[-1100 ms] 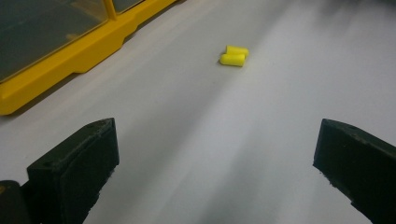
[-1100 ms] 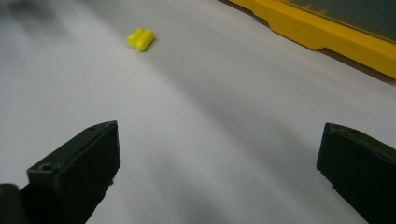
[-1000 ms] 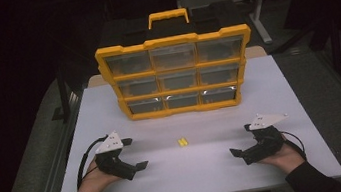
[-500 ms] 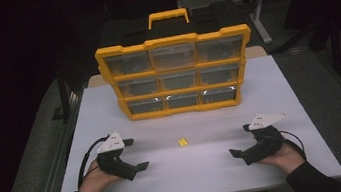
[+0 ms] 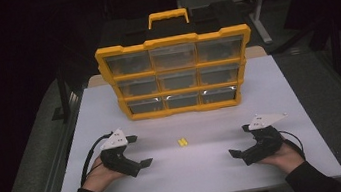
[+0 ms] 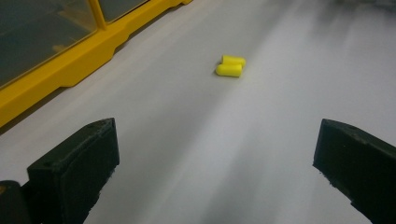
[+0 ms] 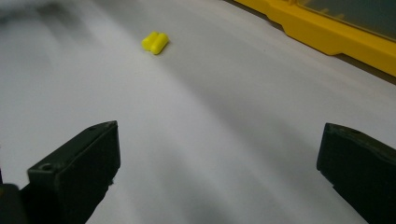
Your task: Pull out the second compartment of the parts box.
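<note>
The flat white table point(image 5: 279, 91) is lying open across the lower half of the high view, its near edge running along the bottom where two dark sleeves are coming in. The left hand-held gripper point(image 5: 138, 151) is resting at lower left with its jaws spread wide apart and holding nothing; the right hand-held gripper point(image 5: 239, 142) is resting at lower right, equally spread and holding nothing. Between them, at lower centre, two small yellow foam cylinders point(image 5: 182, 142) are lying side by side, touching, with bare table all around. A yellow plastic organiser case with clear-fronted compartments point(image 5: 175, 75) is standing upright across the upper centre, closing off the far side. In the left gripper view the cylinders point(image 6: 230, 66) are sitting at upper centre, smooth and round-ended.
</note>
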Action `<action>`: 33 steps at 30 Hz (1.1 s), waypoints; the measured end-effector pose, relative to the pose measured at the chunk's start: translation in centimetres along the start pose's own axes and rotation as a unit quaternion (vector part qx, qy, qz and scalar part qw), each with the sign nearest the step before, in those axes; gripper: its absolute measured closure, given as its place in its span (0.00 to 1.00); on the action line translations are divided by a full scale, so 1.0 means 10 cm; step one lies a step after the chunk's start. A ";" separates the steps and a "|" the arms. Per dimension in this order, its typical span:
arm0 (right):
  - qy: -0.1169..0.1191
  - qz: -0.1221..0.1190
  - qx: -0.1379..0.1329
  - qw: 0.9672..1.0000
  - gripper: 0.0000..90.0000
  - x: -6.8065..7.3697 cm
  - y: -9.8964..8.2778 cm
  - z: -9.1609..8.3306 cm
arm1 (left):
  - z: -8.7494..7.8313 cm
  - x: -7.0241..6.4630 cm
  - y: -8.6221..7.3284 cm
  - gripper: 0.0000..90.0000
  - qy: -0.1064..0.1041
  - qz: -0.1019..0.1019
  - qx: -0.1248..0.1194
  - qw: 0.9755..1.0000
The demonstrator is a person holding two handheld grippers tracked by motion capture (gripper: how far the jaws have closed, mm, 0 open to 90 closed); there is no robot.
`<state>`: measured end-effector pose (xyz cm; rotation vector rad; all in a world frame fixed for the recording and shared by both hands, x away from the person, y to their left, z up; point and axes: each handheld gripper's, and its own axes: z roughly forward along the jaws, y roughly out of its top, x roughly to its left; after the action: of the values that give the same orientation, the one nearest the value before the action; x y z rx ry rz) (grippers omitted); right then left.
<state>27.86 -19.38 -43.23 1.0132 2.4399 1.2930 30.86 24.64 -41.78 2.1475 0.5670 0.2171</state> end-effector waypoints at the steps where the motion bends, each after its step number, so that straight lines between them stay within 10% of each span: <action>1: 0.001 -0.002 0.001 1.000 0.00 0.00 0.00 0.00 | 0.00 0.00 0.00 0.00 0.000 0.001 0.001 1.000; 33: 0.012 -0.002 0.003 1.000 0.00 0.01 -0.01 0.02 | 0.12 -0.01 0.11 0.00 -0.008 0.010 -0.011 1.000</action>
<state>27.85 -19.26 -43.40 1.0006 2.4639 1.3055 31.55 23.17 -41.60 2.1328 0.5327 0.2148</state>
